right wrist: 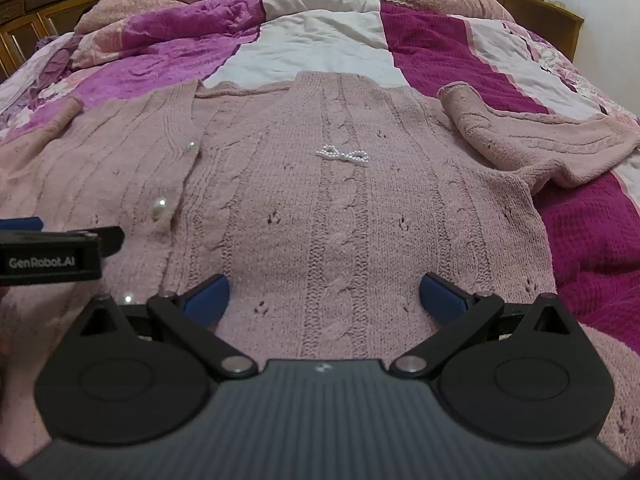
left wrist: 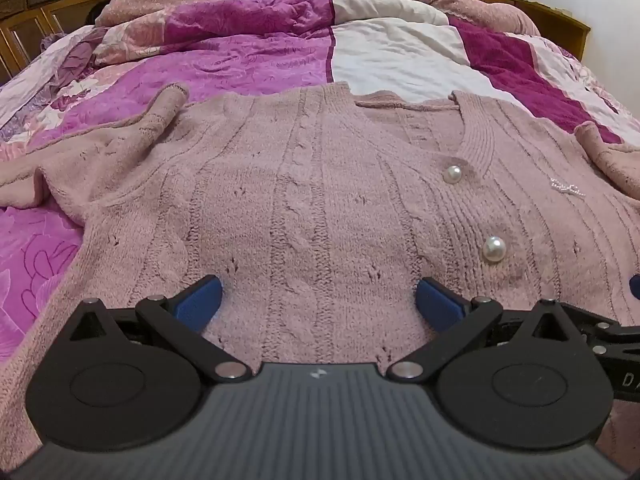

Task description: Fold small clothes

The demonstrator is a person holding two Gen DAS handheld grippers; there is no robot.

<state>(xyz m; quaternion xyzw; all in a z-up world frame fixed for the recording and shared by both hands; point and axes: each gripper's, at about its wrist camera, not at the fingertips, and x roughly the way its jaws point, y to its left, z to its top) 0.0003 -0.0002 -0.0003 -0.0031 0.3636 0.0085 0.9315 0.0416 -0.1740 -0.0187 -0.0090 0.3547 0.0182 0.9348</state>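
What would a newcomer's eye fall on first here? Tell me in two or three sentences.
A pink cable-knit cardigan lies spread flat, front up, across the bed, filling the middle of both views. Its pearl buttons run down the front band, and a small pearl bow sits on the chest. Low in each view, the left gripper and right gripper stand open over the hem.

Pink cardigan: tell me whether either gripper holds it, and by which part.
Neither does. The left gripper and right gripper hang open over the cardigan, gripping nothing.
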